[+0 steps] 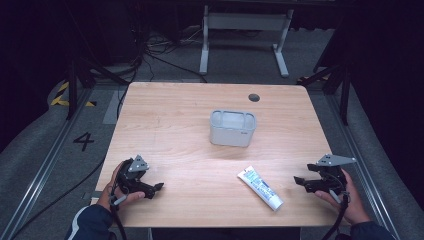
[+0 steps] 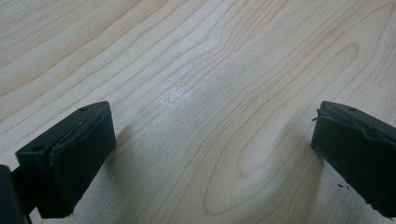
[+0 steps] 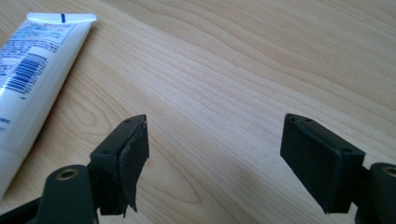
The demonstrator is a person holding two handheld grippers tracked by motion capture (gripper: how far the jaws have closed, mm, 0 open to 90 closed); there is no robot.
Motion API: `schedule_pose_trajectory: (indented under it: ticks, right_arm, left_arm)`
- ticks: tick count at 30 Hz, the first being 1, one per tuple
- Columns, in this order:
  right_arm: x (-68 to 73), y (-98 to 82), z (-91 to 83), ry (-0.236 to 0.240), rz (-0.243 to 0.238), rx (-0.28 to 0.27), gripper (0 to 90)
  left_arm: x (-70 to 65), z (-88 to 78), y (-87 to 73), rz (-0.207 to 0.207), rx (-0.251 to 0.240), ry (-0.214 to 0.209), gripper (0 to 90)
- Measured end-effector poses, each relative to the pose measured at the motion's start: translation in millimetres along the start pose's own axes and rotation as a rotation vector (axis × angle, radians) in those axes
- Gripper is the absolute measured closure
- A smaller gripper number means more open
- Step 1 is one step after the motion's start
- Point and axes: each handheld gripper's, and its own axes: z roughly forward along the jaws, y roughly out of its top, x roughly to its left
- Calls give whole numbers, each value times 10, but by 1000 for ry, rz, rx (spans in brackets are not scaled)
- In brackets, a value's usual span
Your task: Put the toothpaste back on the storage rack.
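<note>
On my wooden table point(image 1: 175, 130), a white toothpaste tube point(image 1: 260, 188) lies flat near the front edge, well apart from the grey two-compartment holder point(image 1: 232, 128) at centre. I hold the left gripper point(image 1: 156, 188) and right gripper point(image 1: 298, 179) wide open, both empty.

Wooden table point(image 1: 175, 120) carries a grey bin point(image 1: 232, 128) and probably toothpaste tube point(image 1: 260, 188).

One tube point(image 1: 260, 188), one grey container point(image 1: 232, 128), two hand-held grippers point(image 1: 159, 188) point(image 1: 298, 180).
</note>
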Motion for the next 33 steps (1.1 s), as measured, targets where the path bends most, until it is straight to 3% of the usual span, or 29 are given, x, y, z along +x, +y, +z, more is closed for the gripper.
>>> schedule_pose_trajectory:
  ticks: [9,23,33]
  right_arm:
    - [175,137,-29,26,-46,-10,242]
    - [485,344,101,90,-137,21,249]
    - [630,456,152,111,-167,22,254]
  left_arm:
    - [5,4,2,0,-2,-2,2]
    - [4,5,2,-2,-1,-3,2]
    - [6,5,4,-2,-2,-3,2]
